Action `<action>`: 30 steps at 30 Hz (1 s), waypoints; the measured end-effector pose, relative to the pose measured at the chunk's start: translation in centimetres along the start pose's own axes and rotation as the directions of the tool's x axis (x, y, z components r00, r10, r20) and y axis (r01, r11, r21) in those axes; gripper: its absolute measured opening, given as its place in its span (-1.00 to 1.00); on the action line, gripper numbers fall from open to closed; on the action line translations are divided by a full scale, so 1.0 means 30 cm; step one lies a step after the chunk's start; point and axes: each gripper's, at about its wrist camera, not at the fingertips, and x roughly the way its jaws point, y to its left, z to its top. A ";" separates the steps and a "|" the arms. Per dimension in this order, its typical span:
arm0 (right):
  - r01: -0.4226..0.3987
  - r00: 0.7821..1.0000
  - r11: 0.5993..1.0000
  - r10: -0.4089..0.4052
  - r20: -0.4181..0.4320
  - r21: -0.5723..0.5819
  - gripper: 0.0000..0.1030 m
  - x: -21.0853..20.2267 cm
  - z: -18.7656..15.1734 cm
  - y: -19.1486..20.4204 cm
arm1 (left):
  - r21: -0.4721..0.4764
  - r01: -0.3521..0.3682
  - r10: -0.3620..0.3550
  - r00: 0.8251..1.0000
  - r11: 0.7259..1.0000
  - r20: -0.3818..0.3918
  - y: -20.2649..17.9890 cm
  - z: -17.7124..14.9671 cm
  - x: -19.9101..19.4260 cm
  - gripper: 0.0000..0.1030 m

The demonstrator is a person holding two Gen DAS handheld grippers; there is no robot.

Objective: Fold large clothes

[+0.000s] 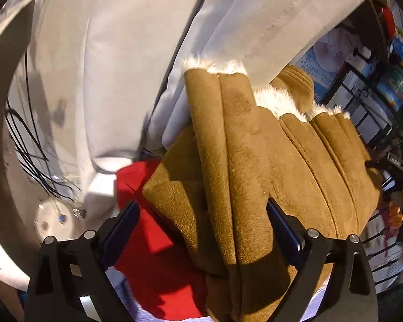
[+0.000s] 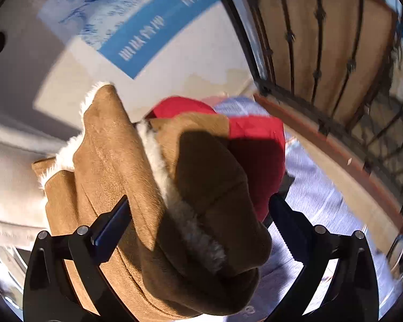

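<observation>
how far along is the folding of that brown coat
Done: the tan fleece-lined coat is already gathered into thick stacked layers, white lining showing at the edges. In hand: the left gripper and right gripper each have a bulky bundle of it between their fingers, above a red garment. Left: no flat, squared fold is visible yet; the bundle still looks bunched and needs laying down and smoothing.

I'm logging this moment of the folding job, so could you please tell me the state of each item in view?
Brown coat: bunched into thick folds, fleece lining showing at its edges, held between both tools.
Red garment: crumpled, lying under the brown coat.
White garment: draped behind the coat, not held.
Left tool: fingers wide apart, with coat folds between them.
Right tool: fingers wide apart, with coat folds between them.
</observation>
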 end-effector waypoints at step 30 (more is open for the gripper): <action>0.170 0.959 0.700 -0.279 -0.046 -0.694 0.91 -0.337 -0.546 0.387 | 0.190 -0.052 0.091 0.975 0.980 -0.204 -0.406 -0.175 -0.410 0.89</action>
